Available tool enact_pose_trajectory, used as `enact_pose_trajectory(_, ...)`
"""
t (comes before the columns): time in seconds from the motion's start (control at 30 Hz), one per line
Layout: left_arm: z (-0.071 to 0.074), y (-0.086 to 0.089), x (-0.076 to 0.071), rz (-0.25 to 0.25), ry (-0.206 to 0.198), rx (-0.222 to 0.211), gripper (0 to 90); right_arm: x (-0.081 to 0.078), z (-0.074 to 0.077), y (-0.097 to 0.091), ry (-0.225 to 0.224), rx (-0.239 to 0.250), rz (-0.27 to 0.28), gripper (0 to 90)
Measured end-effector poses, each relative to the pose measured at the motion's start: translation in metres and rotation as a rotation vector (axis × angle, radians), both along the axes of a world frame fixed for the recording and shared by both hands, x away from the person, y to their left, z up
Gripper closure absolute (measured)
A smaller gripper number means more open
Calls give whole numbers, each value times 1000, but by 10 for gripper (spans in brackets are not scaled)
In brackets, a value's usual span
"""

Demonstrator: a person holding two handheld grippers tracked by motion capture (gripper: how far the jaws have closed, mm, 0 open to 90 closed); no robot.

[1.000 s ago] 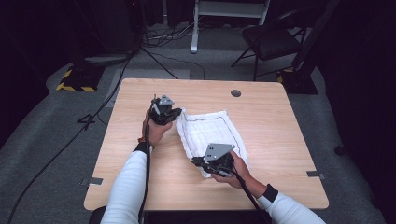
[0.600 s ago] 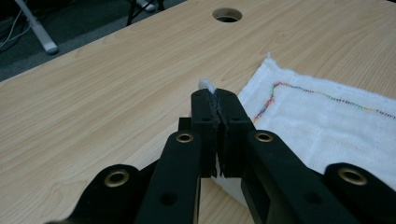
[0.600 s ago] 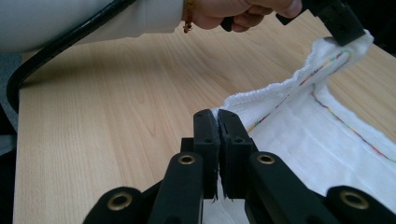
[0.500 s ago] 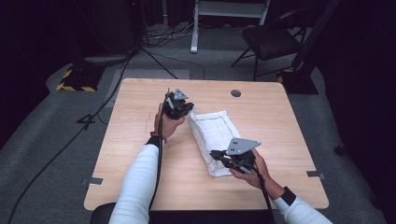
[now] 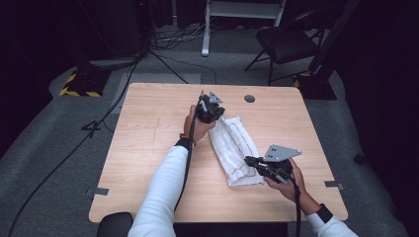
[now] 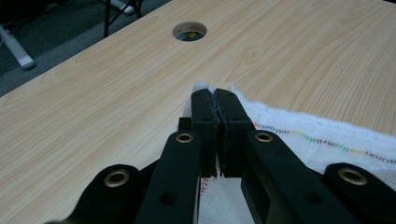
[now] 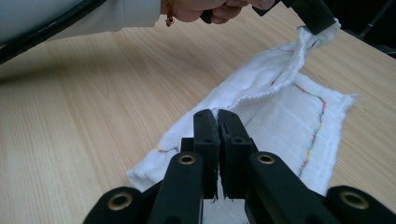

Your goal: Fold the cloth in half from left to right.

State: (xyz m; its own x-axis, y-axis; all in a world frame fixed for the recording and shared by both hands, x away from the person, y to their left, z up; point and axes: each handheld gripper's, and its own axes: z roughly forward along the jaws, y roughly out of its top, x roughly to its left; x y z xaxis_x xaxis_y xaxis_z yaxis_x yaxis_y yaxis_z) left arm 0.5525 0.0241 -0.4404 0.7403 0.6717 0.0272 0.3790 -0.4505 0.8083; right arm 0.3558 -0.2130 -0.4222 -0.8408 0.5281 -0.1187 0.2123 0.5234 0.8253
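Note:
A white cloth (image 5: pixel 237 150) with a coloured stitched line lies folded lengthwise on the wooden table (image 5: pixel 148 138). My left gripper (image 5: pixel 216 117) is shut on the cloth's far corner and holds it slightly off the table. In the left gripper view the jaws (image 6: pixel 215 93) are pressed together with a bit of the white cloth (image 6: pixel 303 133) at their tip. My right gripper (image 5: pixel 248 161) is shut on the cloth's near end. In the right gripper view its jaws (image 7: pixel 217 114) pinch the edge of the cloth (image 7: pixel 289 116), and the lifted edge runs up to the other gripper (image 7: pixel 315 14).
A round cable hole (image 5: pixel 249 98) sits in the table near its far edge, beyond the cloth. A chair (image 5: pixel 286 44) and a white stand (image 5: pixel 217 19) are on the floor behind the table. Cables (image 5: pixel 74 148) trail over the floor on the left.
Both hands have moved to the right across the table with the cloth's edge in their jaws. The cloth is folded over itself and now lies as a narrower strip.

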Motion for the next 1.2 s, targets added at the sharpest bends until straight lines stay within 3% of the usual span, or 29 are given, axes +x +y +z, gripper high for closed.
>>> enact_pose_trajectory(0.17, -2, -26, 4, -30, -1, 12, 870, 0, -9, -15, 30, -25, -26, 872)
enact_pose_trajectory(0.4, -12, -44, 9, -45, 12, 1, 870, 0, -17, -28, 65, -45, -52, 872)
enact_pose_trajectory(0.63, -22, -63, 9, -51, 16, 47, 865, 0, -24, -38, 93, -60, -75, 871)
enact_pose_trajectory(0.83, -28, -69, 10, -50, 24, 81, 841, 2, -32, -39, 114, -88, -94, 867)
enact_pose_trajectory(0.93, -30, -69, 10, -49, 35, 82, 811, 5, -36, -40, 136, -97, -105, 854)
enact_pose_trajectory(1.2, -30, -66, 10, -60, 44, 73, 836, 5, -45, -41, 160, -123, -108, 855)
